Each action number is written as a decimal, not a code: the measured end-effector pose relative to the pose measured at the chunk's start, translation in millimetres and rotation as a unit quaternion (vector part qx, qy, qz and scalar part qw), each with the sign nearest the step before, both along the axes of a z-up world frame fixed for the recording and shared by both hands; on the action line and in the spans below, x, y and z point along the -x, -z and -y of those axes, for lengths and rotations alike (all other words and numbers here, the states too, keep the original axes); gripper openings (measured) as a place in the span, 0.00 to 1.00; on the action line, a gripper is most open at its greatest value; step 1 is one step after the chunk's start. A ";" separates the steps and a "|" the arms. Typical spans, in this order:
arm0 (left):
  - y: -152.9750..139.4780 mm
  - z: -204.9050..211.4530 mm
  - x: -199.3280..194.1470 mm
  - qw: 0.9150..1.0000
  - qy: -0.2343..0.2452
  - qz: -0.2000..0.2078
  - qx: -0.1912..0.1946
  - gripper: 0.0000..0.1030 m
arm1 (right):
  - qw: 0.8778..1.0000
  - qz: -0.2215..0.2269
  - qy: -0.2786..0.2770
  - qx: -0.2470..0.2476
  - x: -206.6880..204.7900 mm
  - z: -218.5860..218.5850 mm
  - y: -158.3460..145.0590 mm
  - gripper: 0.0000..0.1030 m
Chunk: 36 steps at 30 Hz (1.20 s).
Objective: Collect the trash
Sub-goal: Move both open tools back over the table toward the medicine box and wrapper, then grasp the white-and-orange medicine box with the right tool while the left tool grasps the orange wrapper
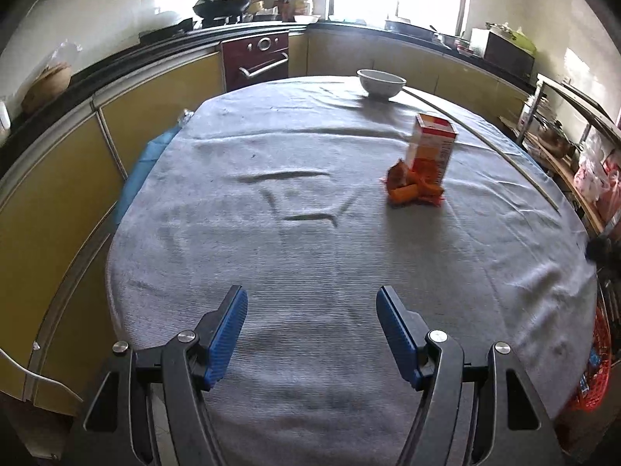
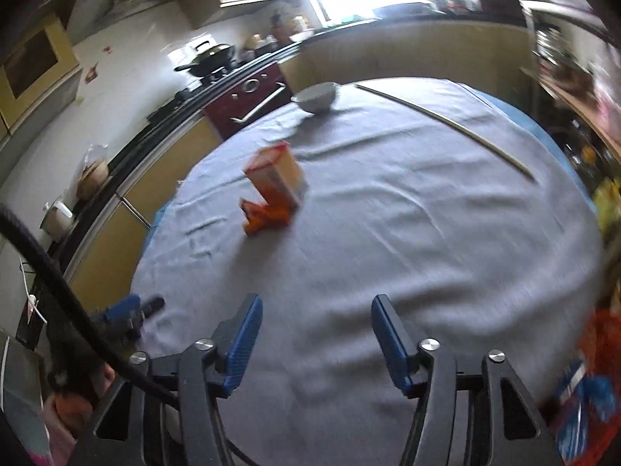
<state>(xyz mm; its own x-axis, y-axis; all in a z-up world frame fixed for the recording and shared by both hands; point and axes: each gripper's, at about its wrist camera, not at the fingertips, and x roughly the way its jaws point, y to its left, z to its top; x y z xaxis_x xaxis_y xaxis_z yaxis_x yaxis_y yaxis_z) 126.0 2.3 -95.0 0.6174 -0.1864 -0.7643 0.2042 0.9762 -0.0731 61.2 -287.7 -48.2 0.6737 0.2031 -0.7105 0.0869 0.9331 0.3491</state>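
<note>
An orange and white carton (image 1: 432,143) stands upright on the grey tablecloth (image 1: 271,240), right of centre. A crumpled orange wrapper (image 1: 413,188) lies against its near side. My left gripper (image 1: 312,330) hovers over the near part of the table, well short of both, open with nothing between its blue pads. In the blurred right wrist view the carton (image 2: 277,178) and the wrapper (image 2: 264,217) sit left of centre. My right gripper (image 2: 316,334) is also open and empty, far from them.
A white bowl (image 1: 381,82) stands at the table's far edge, with a thin long stick (image 1: 485,139) lying to its right. An orange basket (image 1: 594,369) holding colourful scraps hangs by the table's right edge. Yellow cabinets and a stove line the left wall. A black cable (image 2: 58,272) crosses the lower left.
</note>
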 end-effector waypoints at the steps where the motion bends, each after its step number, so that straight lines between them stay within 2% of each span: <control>1: 0.9 -2.3 -1.5 1.000 -0.002 -0.002 0.002 0.68 | 1.000 0.004 -0.006 0.002 -14.7 -7.6 -3.6 0.66; 5: 2.3 -12.1 -8.6 1.000 -0.003 -0.003 0.011 0.68 | 1.000 0.012 -0.009 0.005 -67.9 -35.4 -10.9 0.68; 10: 3.0 -19.6 -16.3 1.000 0.003 -0.008 0.018 0.68 | 0.999 0.012 0.007 0.031 -126.7 -70.4 -9.1 0.68; 14: 5.6 -24.3 -18.8 1.000 0.012 -0.011 0.017 0.68 | 0.998 0.001 0.055 0.041 -166.2 -83.8 0.9 0.68; 20: 8.6 -34.9 -25.0 1.000 0.010 -0.017 0.022 0.68 | 0.991 -0.021 0.117 0.062 -198.3 -86.2 18.7 0.69; 26: 7.6 -37.1 -34.7 1.000 0.020 -0.011 0.012 0.68 | 0.987 -0.031 0.136 0.077 -216.0 -79.9 35.8 0.67; 27: 7.6 -36.4 -37.2 1.000 0.025 -0.009 0.009 0.68 | 0.987 -0.032 0.137 0.076 -218.1 -76.9 37.5 0.63; 28: 7.3 -34.8 -40.9 0.999 0.032 -0.007 0.006 0.68 | 0.988 -0.032 0.133 0.072 -219.3 -72.6 38.9 0.50; 32: 3.1 -24.8 -61.2 0.997 0.072 0.002 0.024 0.70 | 0.989 -0.015 0.117 0.085 -210.3 -60.2 30.8 0.49; 36: 0.6 0.3 -90.5 0.993 0.107 0.000 0.041 0.72 | 0.992 -0.002 0.109 0.068 -189.5 -35.0 22.2 0.49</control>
<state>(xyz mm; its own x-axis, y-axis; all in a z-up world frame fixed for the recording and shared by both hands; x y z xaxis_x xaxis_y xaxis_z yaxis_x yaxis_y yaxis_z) 216.5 2.1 -95.6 0.5565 -0.3752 -0.7413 0.4065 0.9011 -0.1509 250.7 -252.8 -70.3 0.6881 -0.0451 -0.7242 0.2934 0.9302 0.2208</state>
